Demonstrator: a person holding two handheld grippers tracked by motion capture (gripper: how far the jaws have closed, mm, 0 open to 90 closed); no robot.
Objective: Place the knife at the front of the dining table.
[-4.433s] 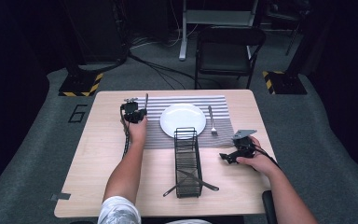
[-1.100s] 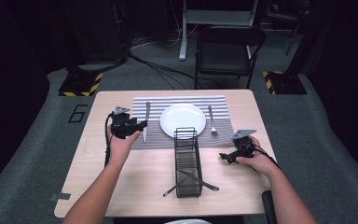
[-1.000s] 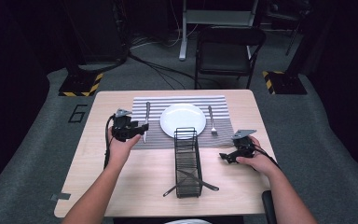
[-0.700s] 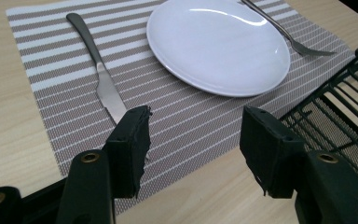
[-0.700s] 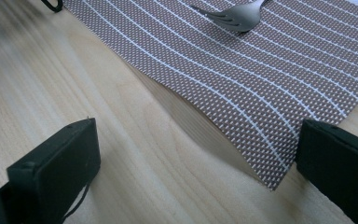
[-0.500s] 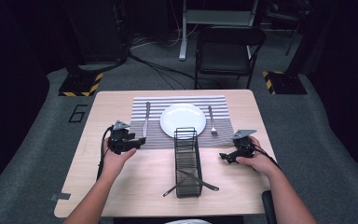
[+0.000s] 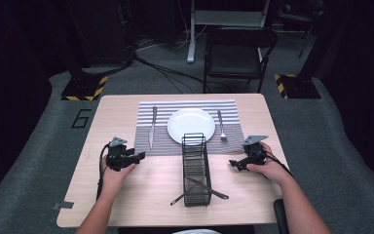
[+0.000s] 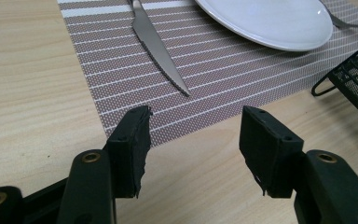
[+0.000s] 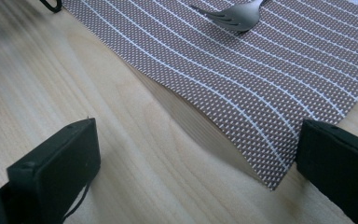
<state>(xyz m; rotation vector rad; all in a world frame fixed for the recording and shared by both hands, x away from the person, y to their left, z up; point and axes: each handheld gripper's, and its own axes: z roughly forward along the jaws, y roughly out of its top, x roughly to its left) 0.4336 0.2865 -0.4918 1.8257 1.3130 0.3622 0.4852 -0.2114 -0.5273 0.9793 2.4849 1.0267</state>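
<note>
Knife [image 8: 156, 44] handle cropped; fork [image 9: 233, 17] handle cropped; plate [image 8: 265, 21] partly cropped.

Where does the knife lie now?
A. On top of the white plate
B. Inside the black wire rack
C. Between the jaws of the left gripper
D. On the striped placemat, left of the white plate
D: the knife lies flat on the striped placemat, left of the white plate, apart from it.

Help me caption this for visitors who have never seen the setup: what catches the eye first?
The round white plate at the middle of the striped grey placemat, with a steel knife to its left and a steel fork to its right. Next, the black wire rack in front of the plate, flanked by the open left gripper and right gripper.
</note>
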